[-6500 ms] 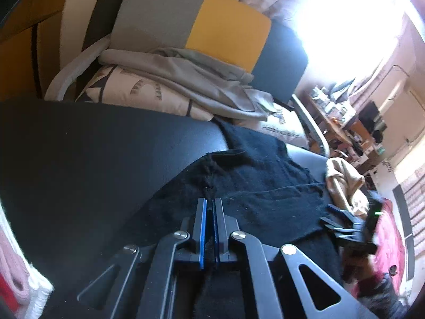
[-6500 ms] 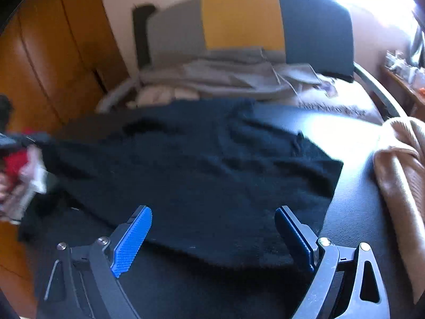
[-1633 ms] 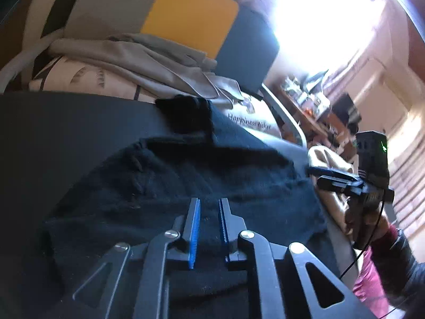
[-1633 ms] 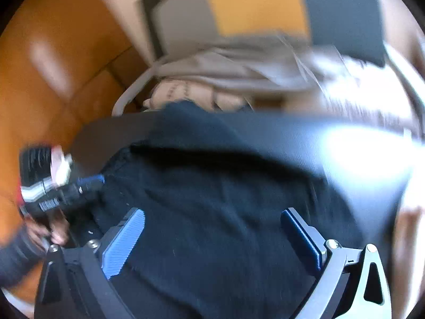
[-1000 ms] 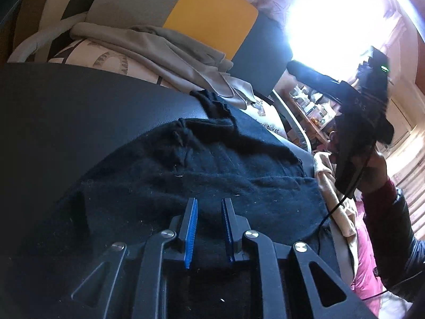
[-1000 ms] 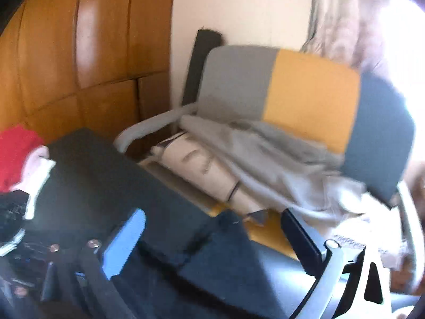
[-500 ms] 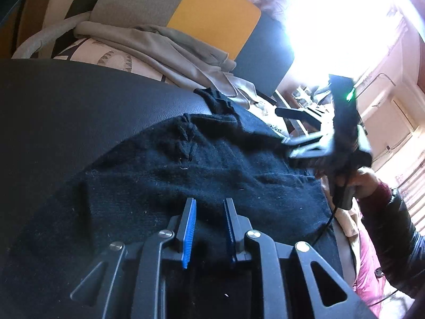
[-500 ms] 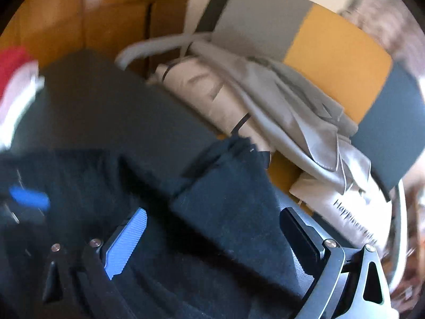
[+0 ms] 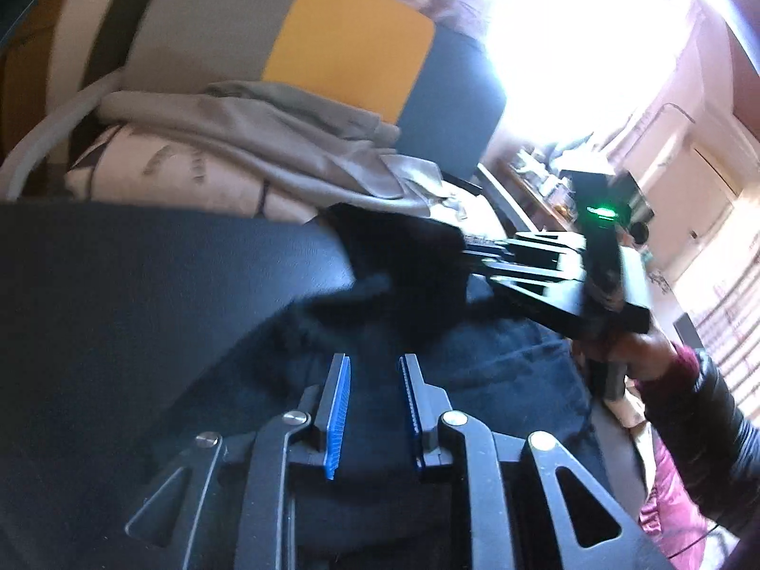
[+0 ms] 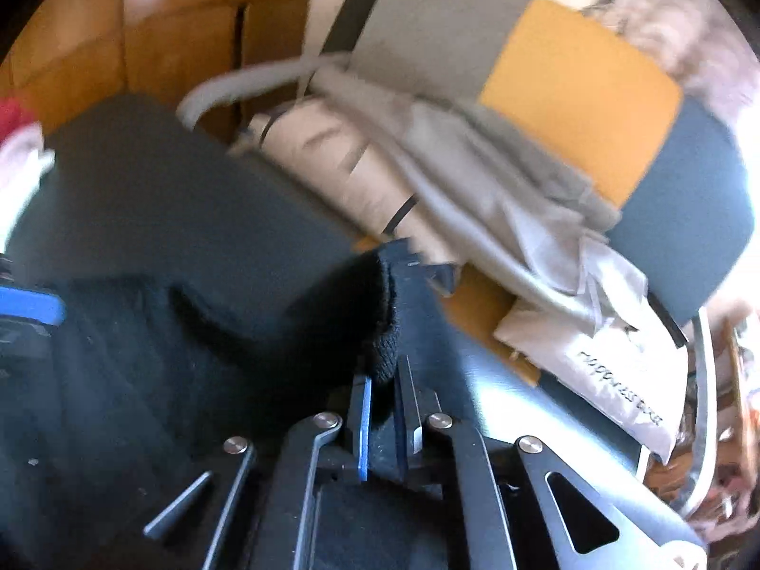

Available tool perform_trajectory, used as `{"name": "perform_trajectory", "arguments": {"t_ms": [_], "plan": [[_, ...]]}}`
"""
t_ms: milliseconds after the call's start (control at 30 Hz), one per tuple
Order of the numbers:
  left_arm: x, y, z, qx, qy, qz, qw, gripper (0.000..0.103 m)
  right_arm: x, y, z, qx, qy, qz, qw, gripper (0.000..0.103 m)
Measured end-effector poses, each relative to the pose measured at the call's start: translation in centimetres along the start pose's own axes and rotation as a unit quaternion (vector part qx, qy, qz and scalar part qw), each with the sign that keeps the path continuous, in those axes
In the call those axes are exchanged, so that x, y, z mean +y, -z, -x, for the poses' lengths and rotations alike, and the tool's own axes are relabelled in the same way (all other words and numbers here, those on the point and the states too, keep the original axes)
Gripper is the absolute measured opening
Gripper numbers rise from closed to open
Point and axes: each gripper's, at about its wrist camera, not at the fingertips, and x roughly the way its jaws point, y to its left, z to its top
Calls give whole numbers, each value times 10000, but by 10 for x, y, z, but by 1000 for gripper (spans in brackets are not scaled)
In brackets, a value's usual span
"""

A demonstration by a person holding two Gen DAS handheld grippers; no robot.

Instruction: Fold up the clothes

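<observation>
My right fingers have just snapped together from wide open onto the far end of the black sweater, pinching a knitted fold that sticks up at the far edge of the dark surface, next to the chair heaped with pale grey clothes. A second ago this end lay loose and untouched; now I have hold of it. From my left side I can see the right gripper reaching in with that fold bunched at its tip.

My left fingers are opening. Black knit lies beneath and between the blue pads, but they stand apart from it, so this hand has let go. The rest of the sweater is spread over the middle of the surface, running from my left hand toward the far edge.

I judge that the grip has passed from left to right: the far end is ready to be carried back over the body of the sweater for the next fold. The pinch looks shallow, so it might slip.
</observation>
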Motion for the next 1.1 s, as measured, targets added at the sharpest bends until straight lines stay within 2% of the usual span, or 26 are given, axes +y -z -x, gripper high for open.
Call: {"name": "perform_trajectory", "arguments": {"t_ms": [167,233,333,433,500,600,700,733,767,800,833,967,1100], "plan": [[11,-54,-64,529,411,205,9975,38,-38,8,32,-249,-280,-681,9970,8],[16,-74,-92,693,116,49,9975,39,-48,12,34,-263,-375,-813,9956,8],[15,-95,-123,859,125,-439,9953,39,-58,16,33,-262,-521,-918,9941,8],[15,-108,-149,1080,265,-715,9912,40,-66,18,30,-254,-620,-916,9935,8],[16,-115,-166,1272,521,-833,9870,40,-71,19,27,-289,-706,-918,9928,8],[21,-119,-191,1512,606,-787,9835,40,-75,23,24,-328,-794,-935,9919,8],[23,-118,-202,1635,871,-617,9808,38,-78,27,21,-332,-844,-951,9913,8],[24,-119,-202,1649,1019,-428,9801,37,-79,27,20,-325,-842,-965,9912,8],[26,-119,-202,1671,1170,-227,9787,27,-80,28,20,-322,-836,-985,9911,8],[23,-118,-196,1563,1139,-228,9809,16,-82,29,19,-320,-829,-1005,9910,8],[18,-116,-189,1427,1070,-271,9836,12,-83,29,20,-327,-827,-1028,9907,8],[-9,-100,-140,895,1092,-655,9878,8,-82,38,36,-425,-881,-1128,9888,8],[-43,-66,-71,376,1218,-1034,9864,8,-71,59,61,-495,-1021,-1278,9853,8]]}}
